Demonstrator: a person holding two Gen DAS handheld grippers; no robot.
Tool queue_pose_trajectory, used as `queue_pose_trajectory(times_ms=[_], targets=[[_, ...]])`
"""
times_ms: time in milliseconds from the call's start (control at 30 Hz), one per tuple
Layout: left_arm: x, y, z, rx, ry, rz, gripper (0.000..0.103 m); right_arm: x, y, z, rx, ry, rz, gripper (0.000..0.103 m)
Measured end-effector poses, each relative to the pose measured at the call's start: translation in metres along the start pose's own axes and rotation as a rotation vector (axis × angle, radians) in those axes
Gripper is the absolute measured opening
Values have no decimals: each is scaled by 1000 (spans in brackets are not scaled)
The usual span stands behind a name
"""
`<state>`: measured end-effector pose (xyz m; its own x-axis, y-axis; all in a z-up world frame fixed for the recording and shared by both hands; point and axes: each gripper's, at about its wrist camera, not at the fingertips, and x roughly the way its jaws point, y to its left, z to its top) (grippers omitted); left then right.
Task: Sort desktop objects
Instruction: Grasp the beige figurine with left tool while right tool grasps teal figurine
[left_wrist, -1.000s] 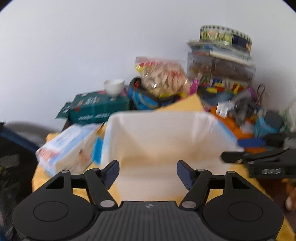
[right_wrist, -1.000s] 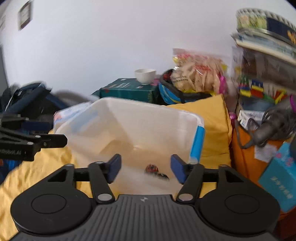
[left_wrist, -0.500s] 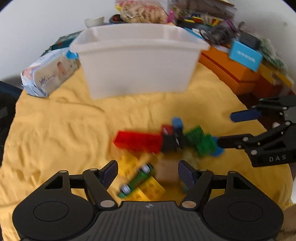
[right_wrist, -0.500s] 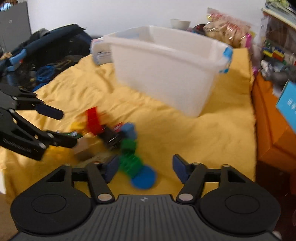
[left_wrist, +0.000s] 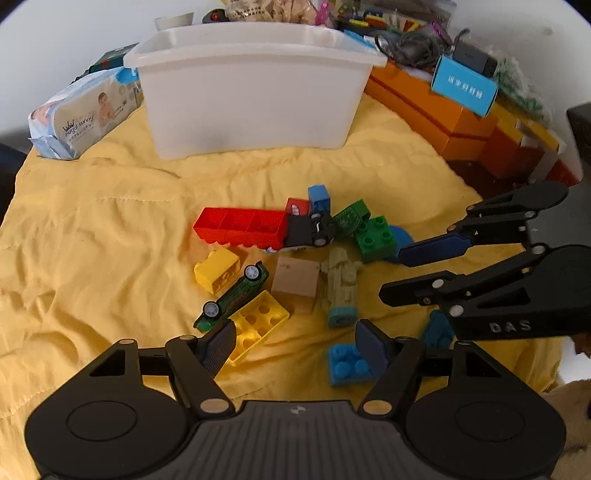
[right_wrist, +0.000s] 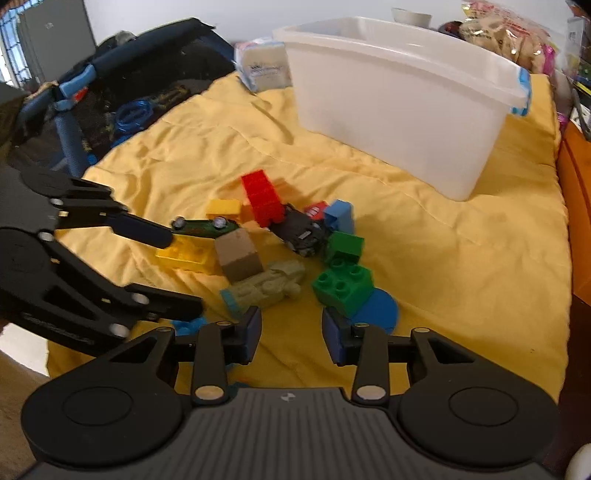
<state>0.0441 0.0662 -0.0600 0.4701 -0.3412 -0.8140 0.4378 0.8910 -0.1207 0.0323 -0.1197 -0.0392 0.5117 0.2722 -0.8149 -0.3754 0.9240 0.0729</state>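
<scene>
A pile of toys lies on a yellow cloth (left_wrist: 92, 240): a long red brick (left_wrist: 240, 227), a black toy car (left_wrist: 308, 232), a green toy car (left_wrist: 234, 297), yellow bricks (left_wrist: 258, 325), a tan cube (left_wrist: 295, 282), a pale green figure (left_wrist: 341, 284), a green brick (left_wrist: 375, 238) and blue bricks (left_wrist: 345, 363). A white plastic bin (left_wrist: 251, 88) stands behind them. My left gripper (left_wrist: 295, 341) is open and empty above the near edge of the pile. My right gripper (right_wrist: 291, 332) is open and empty, just short of the green brick (right_wrist: 343, 286) and a blue disc (right_wrist: 376, 310).
A pack of baby wipes (left_wrist: 81, 116) lies left of the bin. Orange boxes (left_wrist: 436, 110) and a blue box (left_wrist: 463, 86) stand at the right, with clutter behind. A dark bag with blue trim (right_wrist: 110, 92) lies off the cloth's left side.
Both grippers have tilted down from the bin and closed in on the toy pile on the cloth. Both stay open and empty.
</scene>
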Motion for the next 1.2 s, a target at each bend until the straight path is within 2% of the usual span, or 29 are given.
queue_pose_trajectory(times_ms=[100,200,300,467,567,700,800,867,900,933,1067,1200], targets=[[-4,-6,1,29,-21,-69,74,-8,-12,-5,18,2,-14,41],[2,-19,1,84,-4,-120,74,-21,-16,-16,-75,59,93,42],[15,-29,3,107,32,-133,70,-32,-6,-30,-221,91,156,42],[37,-37,13,112,64,-126,69,-30,6,-32,-347,104,121,42],[51,-40,21,122,82,-106,68,-25,14,-30,-455,112,138,42],[58,-35,31,111,81,-80,45,-16,28,-26,-631,112,186,42],[61,-29,42,129,97,-113,42,-6,32,-24,-712,138,211,43],[64,-32,45,176,100,-119,42,1,31,-23,-703,154,243,42],[66,-34,45,191,104,-117,38,4,30,-23,-687,158,253,42],[67,-35,44,206,107,-109,28,6,30,-24,-667,158,258,41],[57,-36,39,193,92,-115,28,1,25,-27,-565,147,238,29],[44,-33,31,189,68,-70,28,-12,8,-33,-451,132,141,29]])
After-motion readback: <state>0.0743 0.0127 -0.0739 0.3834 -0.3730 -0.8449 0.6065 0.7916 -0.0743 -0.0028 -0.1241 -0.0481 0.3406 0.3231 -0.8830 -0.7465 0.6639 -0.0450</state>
